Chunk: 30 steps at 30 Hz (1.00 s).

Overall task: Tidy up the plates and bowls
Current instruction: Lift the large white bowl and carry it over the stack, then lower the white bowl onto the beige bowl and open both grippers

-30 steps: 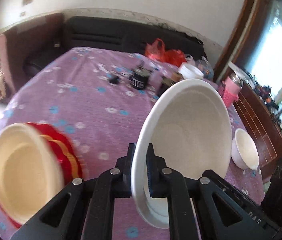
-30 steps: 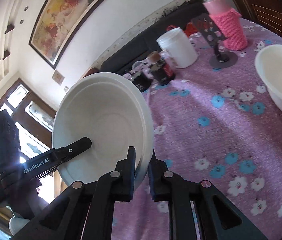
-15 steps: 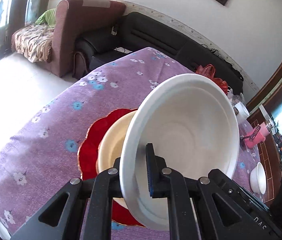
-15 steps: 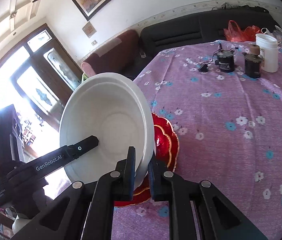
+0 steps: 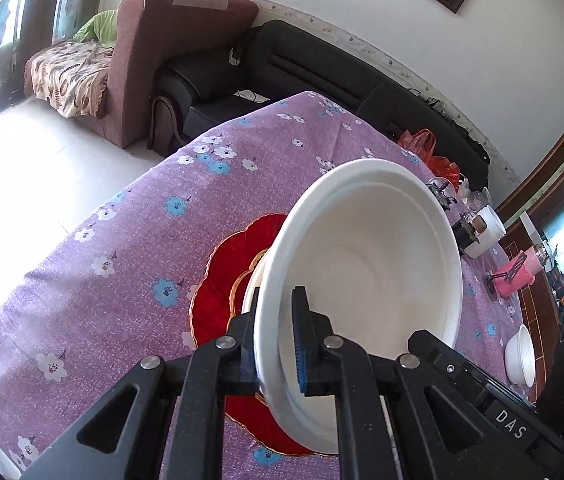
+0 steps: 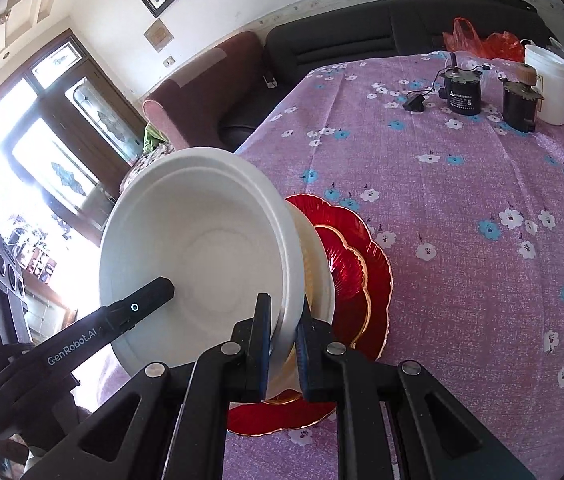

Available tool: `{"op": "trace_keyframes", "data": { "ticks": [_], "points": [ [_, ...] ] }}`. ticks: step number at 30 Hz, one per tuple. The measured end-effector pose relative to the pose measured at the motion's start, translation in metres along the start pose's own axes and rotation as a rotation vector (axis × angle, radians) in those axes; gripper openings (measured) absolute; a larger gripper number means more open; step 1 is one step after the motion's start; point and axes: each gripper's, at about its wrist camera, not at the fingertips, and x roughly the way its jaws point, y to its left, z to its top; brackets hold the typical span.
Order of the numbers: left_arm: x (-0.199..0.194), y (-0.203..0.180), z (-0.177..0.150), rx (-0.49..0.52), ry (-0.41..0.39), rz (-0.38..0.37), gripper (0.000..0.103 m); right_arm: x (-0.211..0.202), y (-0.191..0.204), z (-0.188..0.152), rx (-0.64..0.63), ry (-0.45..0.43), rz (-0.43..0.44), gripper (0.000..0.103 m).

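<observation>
- both grippers hold one white bowl [image 5: 366, 264] by its rim, from opposite sides.
- left gripper [image 5: 277, 344] is clamped narrow on the near-left rim: one finger inside the bowl, the other outside the wall.
- right gripper [image 6: 284, 344] is clamped narrow on the opposite rim, likewise one finger inside and one outside; the left one's finger shows inside the bowl in the right wrist view.
- the bowl is tilted, its mouth turned toward both cameras, and it hangs just over a cream bowl [image 6: 316, 264] that sits on a red plate [image 6: 362, 264] on the purple floral cloth [image 6: 462, 208].
- the relation that matters: the cream bowl lies directly beneath and behind the white bowl's base, so the target is straight down from the claws, not off to a side.
- whether the white base already touches the cream bowl cannot be told; only a sliver of cream rim shows past the white wall.
- judgement: the step in hand is nesting; the bowl likely needs levelling so its base faces down into the cream one before either claw lets go.
- both hands look equally near, each on its own side of the rim.
- a second small white bowl [image 5: 520, 356] waits well apart at the far right of the table.
</observation>
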Motion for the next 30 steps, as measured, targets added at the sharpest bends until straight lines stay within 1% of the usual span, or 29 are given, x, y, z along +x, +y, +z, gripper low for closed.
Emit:
{"op": "trace_keyframes", "data": {
  "ticks": [1, 2, 3, 4, 5, 6, 9, 11, 13, 15, 16, 17, 19, 21, 23, 30],
  "points": [
    [-0.002, 0.0, 0.0, 0.005, -0.003, 0.004, 0.016, -0.001, 0.0, 0.0, 0.001, 0.001, 0.001, 0.013],
    [-0.004, -0.001, 0.0, 0.009, -0.01, 0.014, 0.025, 0.0, 0.0, 0.001, 0.001, 0.002, 0.001, 0.013],
    [-0.007, -0.001, 0.0, 0.008, -0.023, 0.023, 0.032, -0.001, 0.0, 0.001, 0.001, 0.001, -0.003, 0.013],
    [-0.013, -0.001, 0.0, 0.006, -0.046, 0.033, 0.044, -0.002, 0.001, 0.001, 0.0, 0.0, -0.006, 0.013],
    [-0.018, -0.001, 0.001, 0.006, -0.069, 0.044, 0.051, -0.002, 0.001, 0.001, -0.001, -0.001, -0.005, 0.013],
    [-0.025, -0.001, 0.001, 0.008, -0.098, 0.059, 0.053, -0.002, 0.001, 0.001, -0.002, -0.002, -0.008, 0.013],
    [-0.04, -0.001, 0.001, 0.005, -0.152, 0.071, 0.057, -0.002, 0.001, 0.001, 0.002, -0.014, -0.013, 0.013],
    [-0.051, -0.001, 0.0, -0.003, -0.181, 0.064, 0.062, -0.001, 0.002, 0.0, 0.003, -0.02, -0.018, 0.013],
    [-0.059, -0.001, -0.002, -0.007, -0.199, 0.05, 0.063, -0.002, 0.003, 0.0, -0.006, -0.027, -0.018, 0.017],
    [-0.066, -0.002, -0.004, -0.01, -0.21, 0.035, 0.064, -0.005, 0.006, -0.001, -0.017, -0.044, -0.014, 0.028],
    [-0.068, -0.003, -0.004, -0.011, -0.215, 0.027, 0.064, -0.007, 0.006, -0.001, -0.017, -0.055, -0.001, 0.031],
    [-0.071, -0.003, -0.005, -0.012, -0.22, 0.022, 0.066, -0.009, 0.006, -0.001, -0.017, -0.066, 0.008, 0.037],
    [-0.075, -0.004, -0.006, -0.014, -0.228, 0.013, 0.069, -0.015, 0.007, -0.001, -0.023, -0.093, 0.001, 0.043],
    [-0.078, -0.004, -0.008, -0.016, -0.232, 0.003, 0.07, -0.022, 0.008, -0.001, -0.033, -0.119, -0.008, 0.054],
    [-0.08, -0.006, -0.01, -0.013, -0.237, -0.003, 0.07, -0.027, 0.007, 0.0, -0.037, -0.134, -0.007, 0.059],
    [-0.087, -0.023, -0.018, 0.041, -0.257, -0.002, 0.072, -0.043, -0.006, -0.004, -0.008, -0.168, -0.002, 0.059]
  ]
}}
